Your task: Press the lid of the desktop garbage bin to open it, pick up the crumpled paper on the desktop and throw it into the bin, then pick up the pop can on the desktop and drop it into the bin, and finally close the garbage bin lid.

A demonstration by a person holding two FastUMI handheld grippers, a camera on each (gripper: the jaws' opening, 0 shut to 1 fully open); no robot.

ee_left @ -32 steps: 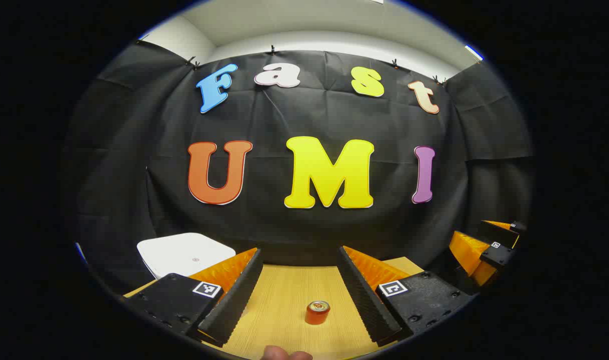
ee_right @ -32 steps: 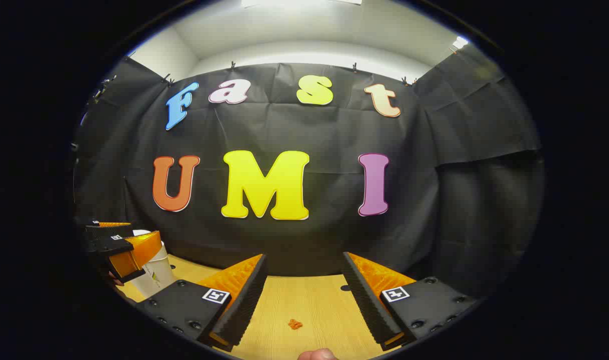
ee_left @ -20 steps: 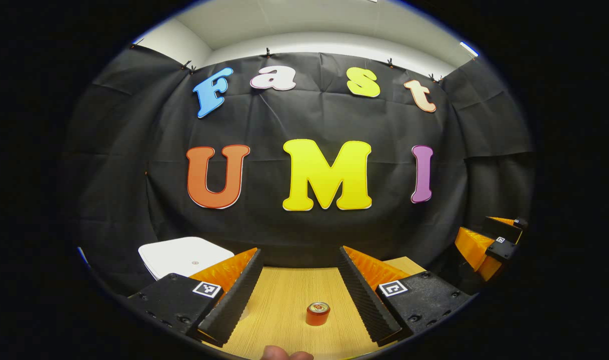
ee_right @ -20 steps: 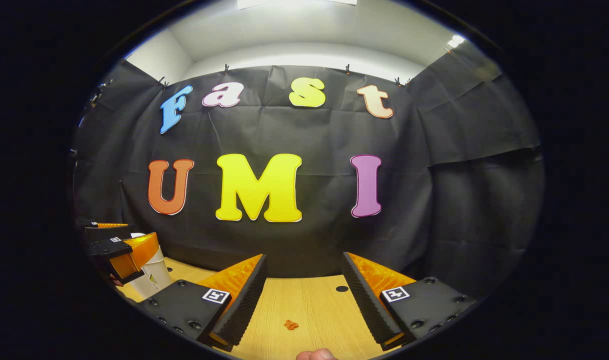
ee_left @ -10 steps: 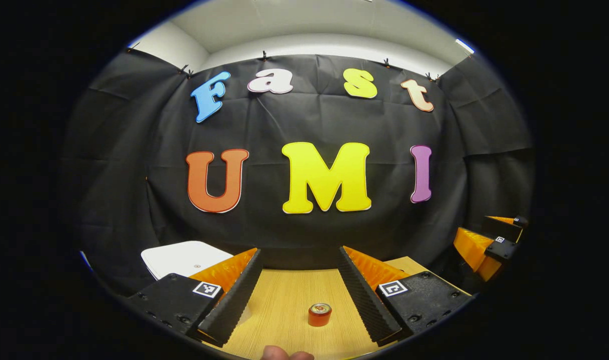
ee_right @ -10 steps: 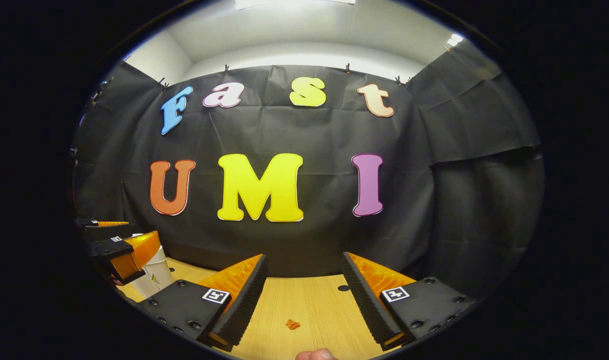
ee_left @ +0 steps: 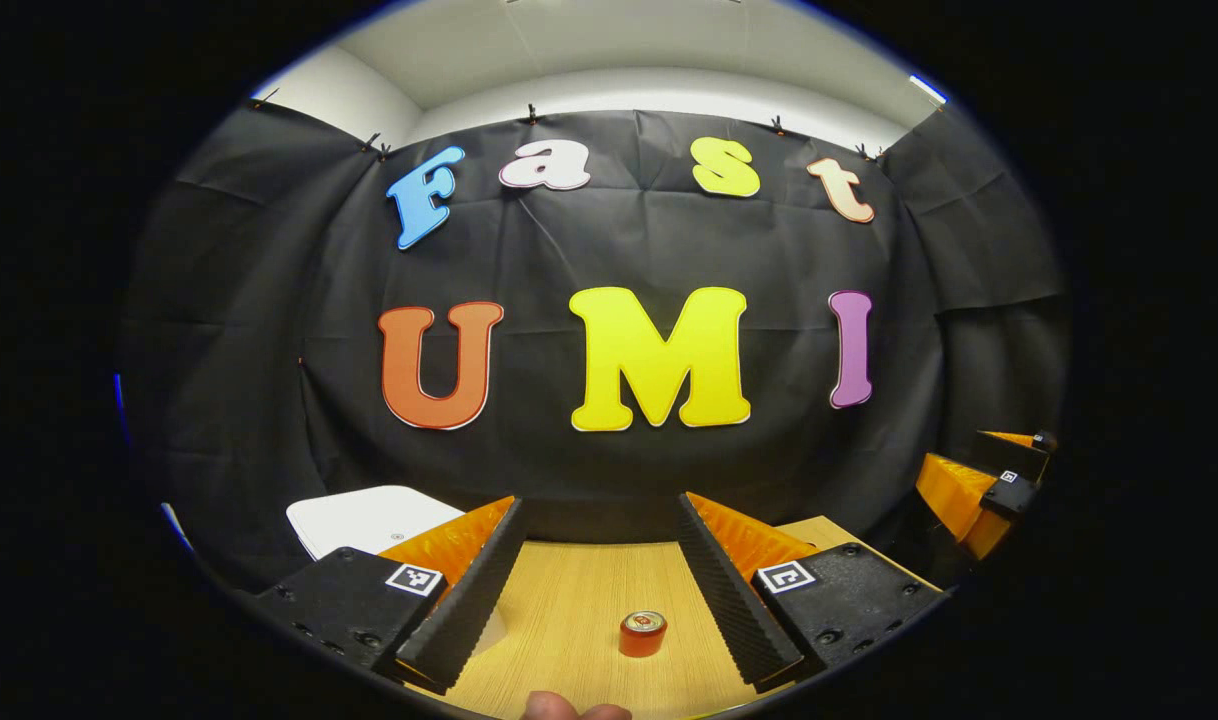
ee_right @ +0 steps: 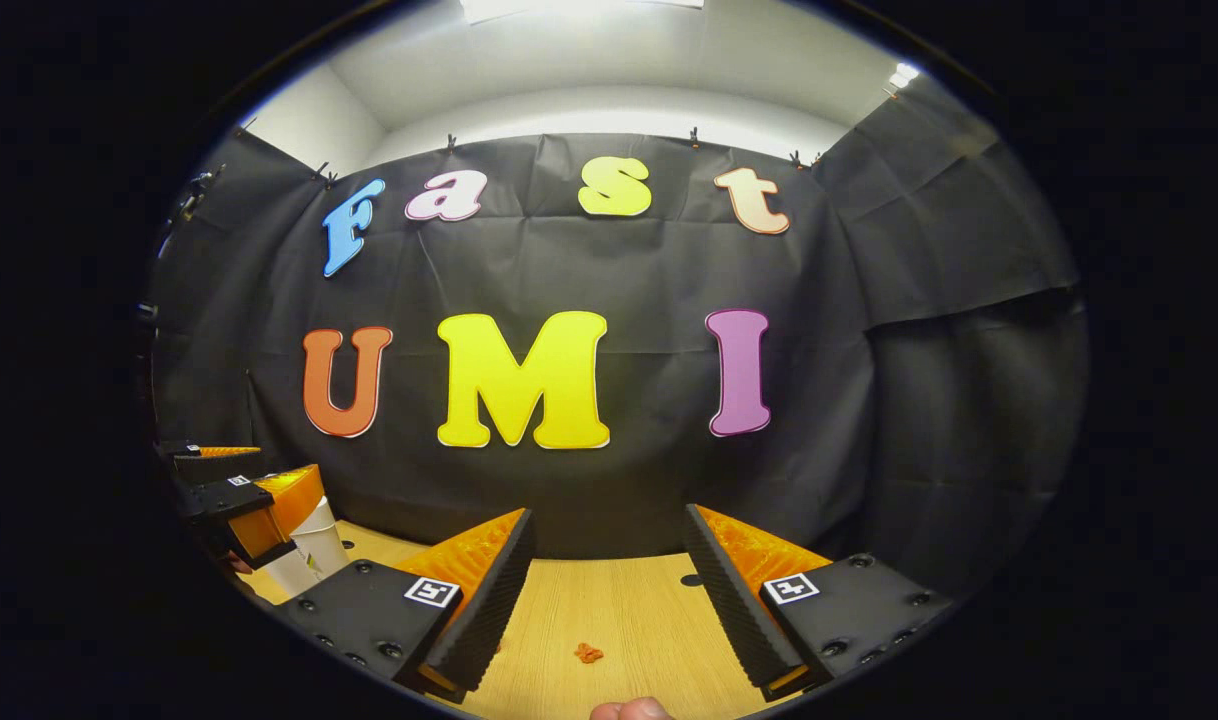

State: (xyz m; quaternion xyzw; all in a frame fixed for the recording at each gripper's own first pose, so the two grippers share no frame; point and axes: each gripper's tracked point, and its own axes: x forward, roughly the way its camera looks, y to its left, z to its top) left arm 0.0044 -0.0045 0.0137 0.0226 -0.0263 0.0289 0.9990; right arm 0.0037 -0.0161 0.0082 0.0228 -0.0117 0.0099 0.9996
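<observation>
A small orange pop can (ee_left: 643,634) stands upright on the wooden table (ee_left: 569,600), between and just beyond the fingers of my open left gripper (ee_left: 599,502). The white bin's shut lid (ee_left: 369,517) lies at the far left, behind the left finger. In the right gripper view, a small orange crumpled scrap (ee_right: 589,653) lies on the table between the fingers of my open right gripper (ee_right: 607,513). The white bin (ee_right: 309,550) stands at the left, partly hidden by the left gripper (ee_right: 259,490). Nothing is held.
The right gripper (ee_left: 979,475) hovers at the right edge of the left gripper view, open. A small dark hole (ee_right: 690,580) marks the table near the black cloth wall. A fingertip (ee_left: 574,710) shows at the bottom edge.
Both views have drifted only slightly. The can sits a little farther right and lower in the left gripper view. Both grippers have stayed open and hold nothing.
</observation>
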